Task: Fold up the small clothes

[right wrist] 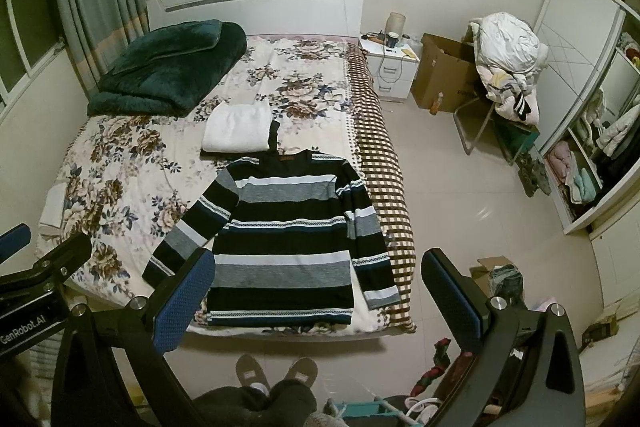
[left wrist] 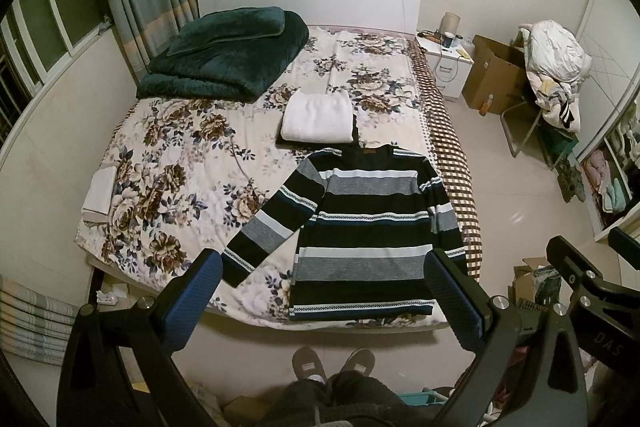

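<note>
A striped sweater (left wrist: 360, 227) in black, grey, white and blue lies flat on the floral bed (left wrist: 172, 163), near its foot end, sleeves spread out; it also shows in the right wrist view (right wrist: 288, 235). A folded white garment (left wrist: 318, 119) lies on a dark one just beyond the collar, also in the right wrist view (right wrist: 238, 129). My left gripper (left wrist: 324, 291) is open and empty, held high above the foot of the bed. My right gripper (right wrist: 320, 291) is open and empty, held high to the right of the left one.
A folded dark green blanket (left wrist: 228, 55) lies at the head of the bed. A small white folded item (left wrist: 100, 191) sits at the bed's left edge. A nightstand (right wrist: 390, 63), cardboard box (right wrist: 444, 75), chair with laundry (right wrist: 508, 67) and wardrobe (right wrist: 592, 131) stand to the right. The person's slippers (left wrist: 332, 363) stand at the bed's foot.
</note>
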